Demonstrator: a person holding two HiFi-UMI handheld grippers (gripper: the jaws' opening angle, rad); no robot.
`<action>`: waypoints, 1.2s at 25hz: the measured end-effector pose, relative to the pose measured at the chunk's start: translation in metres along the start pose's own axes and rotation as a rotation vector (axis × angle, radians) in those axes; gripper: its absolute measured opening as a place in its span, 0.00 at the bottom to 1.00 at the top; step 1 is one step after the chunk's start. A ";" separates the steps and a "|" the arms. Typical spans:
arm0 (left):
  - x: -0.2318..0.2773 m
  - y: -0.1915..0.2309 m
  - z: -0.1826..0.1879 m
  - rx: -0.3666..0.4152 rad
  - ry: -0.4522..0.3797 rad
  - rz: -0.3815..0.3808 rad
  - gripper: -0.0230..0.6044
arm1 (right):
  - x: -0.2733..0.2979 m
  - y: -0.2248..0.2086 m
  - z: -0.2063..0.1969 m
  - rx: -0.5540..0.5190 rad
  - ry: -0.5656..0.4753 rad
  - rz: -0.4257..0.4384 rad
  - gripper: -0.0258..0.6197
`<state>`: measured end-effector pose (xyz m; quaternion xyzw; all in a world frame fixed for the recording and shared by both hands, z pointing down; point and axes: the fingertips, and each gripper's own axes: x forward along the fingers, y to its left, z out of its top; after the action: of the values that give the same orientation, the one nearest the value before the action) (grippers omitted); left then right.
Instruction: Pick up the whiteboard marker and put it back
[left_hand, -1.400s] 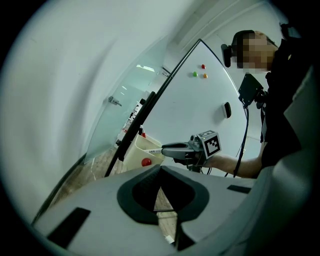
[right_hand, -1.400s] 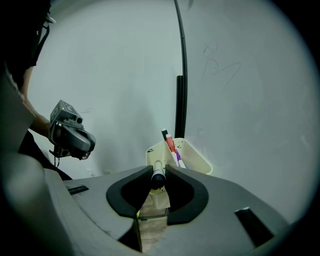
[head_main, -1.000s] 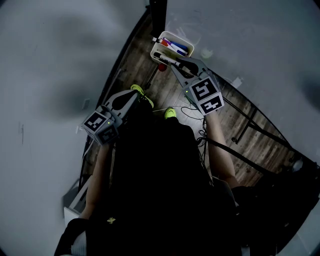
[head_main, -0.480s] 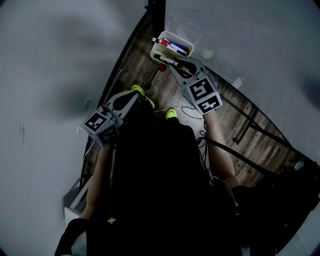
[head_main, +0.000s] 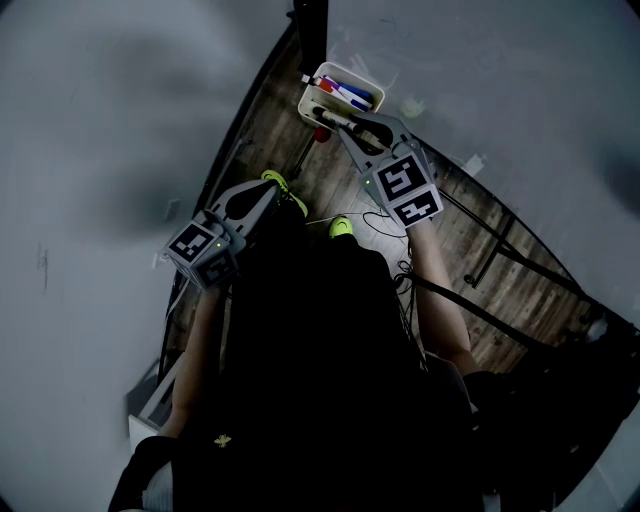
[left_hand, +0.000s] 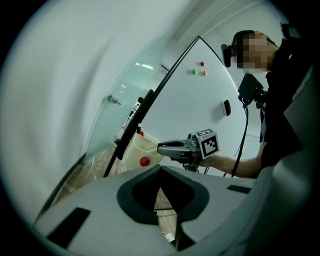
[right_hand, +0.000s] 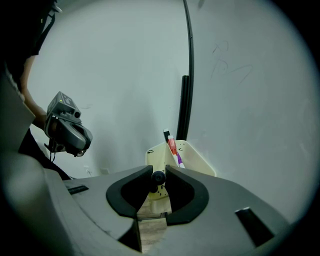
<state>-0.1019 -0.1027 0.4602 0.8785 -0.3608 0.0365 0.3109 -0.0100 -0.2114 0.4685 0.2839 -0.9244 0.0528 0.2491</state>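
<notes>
A cream marker holder hangs on the whiteboard and holds red, blue and purple markers. My right gripper reaches to the holder's near side, shut on a black whiteboard marker. In the right gripper view the marker's round black end is pinched between the pads, with the holder and its standing markers just behind. My left gripper hangs lower left with its jaw tips together and nothing held. The left gripper view also takes in the right gripper at the holder.
A black stand post rises beside the holder. A red round magnet sits by the holder, and more magnets dot the whiteboard. Wood floor, black stand legs and cables lie below. The person's green shoes show.
</notes>
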 end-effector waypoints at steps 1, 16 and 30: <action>0.001 0.000 0.000 0.002 -0.003 -0.004 0.07 | -0.001 0.000 0.000 0.001 -0.002 -0.001 0.17; 0.003 0.001 0.004 0.008 -0.013 -0.006 0.07 | -0.005 -0.001 0.011 0.009 -0.044 0.005 0.21; 0.015 -0.010 0.011 0.016 -0.034 -0.027 0.07 | -0.025 -0.002 0.020 0.022 -0.072 -0.012 0.19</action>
<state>-0.0863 -0.1127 0.4509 0.8863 -0.3539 0.0205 0.2980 0.0006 -0.2055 0.4391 0.2938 -0.9304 0.0512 0.2130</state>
